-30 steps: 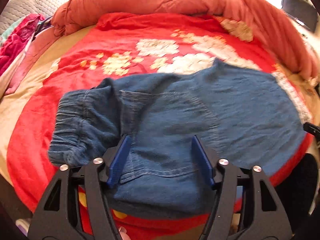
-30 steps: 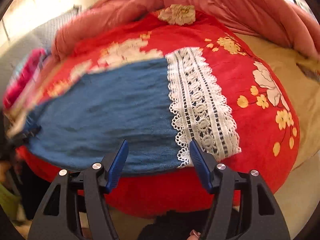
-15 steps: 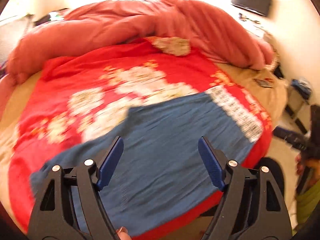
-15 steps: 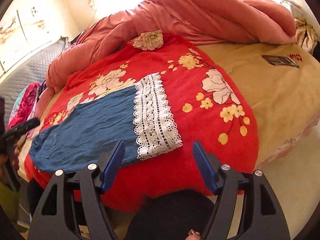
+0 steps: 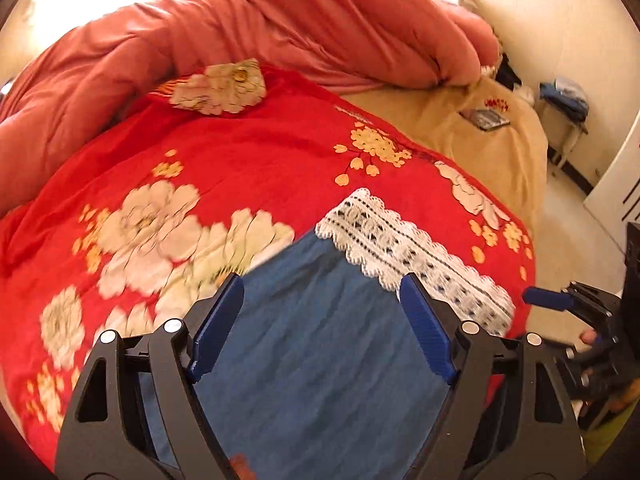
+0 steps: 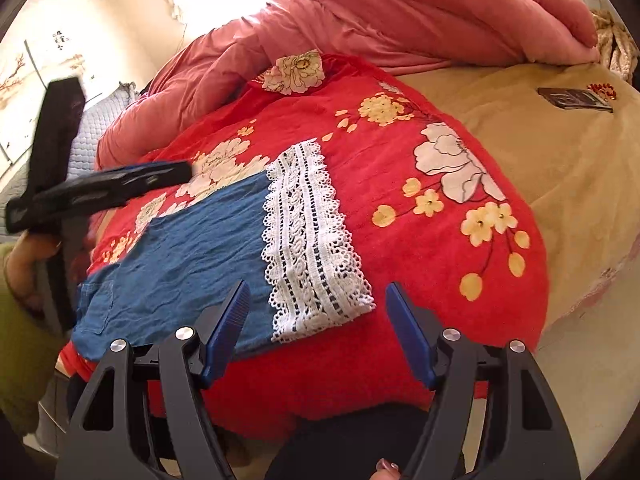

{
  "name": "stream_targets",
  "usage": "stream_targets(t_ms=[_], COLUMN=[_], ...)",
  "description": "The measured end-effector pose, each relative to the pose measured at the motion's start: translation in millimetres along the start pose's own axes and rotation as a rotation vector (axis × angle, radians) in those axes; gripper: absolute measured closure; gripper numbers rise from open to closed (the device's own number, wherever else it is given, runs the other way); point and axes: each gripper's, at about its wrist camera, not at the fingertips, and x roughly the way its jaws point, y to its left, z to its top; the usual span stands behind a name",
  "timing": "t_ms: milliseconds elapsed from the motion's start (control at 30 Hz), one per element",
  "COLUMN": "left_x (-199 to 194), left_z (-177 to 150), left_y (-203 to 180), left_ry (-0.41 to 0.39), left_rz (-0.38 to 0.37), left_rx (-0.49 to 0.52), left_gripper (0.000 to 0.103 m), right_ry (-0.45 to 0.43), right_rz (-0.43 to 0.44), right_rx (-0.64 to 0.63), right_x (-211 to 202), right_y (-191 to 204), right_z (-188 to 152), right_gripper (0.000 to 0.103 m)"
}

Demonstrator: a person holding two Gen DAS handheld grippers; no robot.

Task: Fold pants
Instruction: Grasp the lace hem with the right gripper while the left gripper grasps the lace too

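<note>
Blue denim pants (image 6: 188,248) with a white lace hem (image 6: 308,240) lie flat on a red floral blanket (image 6: 400,160). In the left wrist view the denim (image 5: 320,360) fills the space between the fingers and the lace hem (image 5: 400,248) lies just ahead. My left gripper (image 5: 322,308) is open and empty above the denim; it also shows in the right wrist view (image 6: 120,184). My right gripper (image 6: 318,304) is open and empty, above the lace hem's near corner. It shows at the right edge of the left wrist view (image 5: 560,304).
A pink-red duvet (image 5: 280,32) is heaped at the back of the bed. A tan sheet (image 6: 540,152) with a small dark flat object (image 6: 572,98) lies to the right. The bed's near edge drops to the floor (image 6: 592,360).
My left gripper has swung right from the waistband end toward the lace hem. My right gripper has pulled back and risen a little. Both stay open.
</note>
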Motion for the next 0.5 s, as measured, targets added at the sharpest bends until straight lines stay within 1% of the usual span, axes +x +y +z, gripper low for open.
stream_targets(t_ms=[67,167,233,367,500], left_x=[14.6,32.2,44.0,69.1,92.5], left_z=[9.4,19.3,26.5,39.4,47.5], left_y=[0.2,1.2,1.7,5.6,13.5], left_ry=[0.021,0.049,0.063,0.107,0.140], left_rz=[-0.023,-0.020,-0.040,-0.107,-0.209], left_rx=[0.001,0.012,0.026,0.015,-0.014], left_gripper=[0.029,0.029,0.029,0.029,0.031], right_ry=[0.009,0.017,0.021,0.033,0.051], right_rz=[-0.009,-0.004,0.002,0.009,0.029], right_rx=[-0.002,0.007,0.011,0.026,0.040], right_x=[4.7,10.9,14.5,21.6,29.6], right_y=[-0.3,-2.3,-4.1,-7.9,-11.3], right_z=[1.3,4.1,5.2,6.7,7.3], right_gripper=[0.034,0.034,0.034,0.034,0.035])
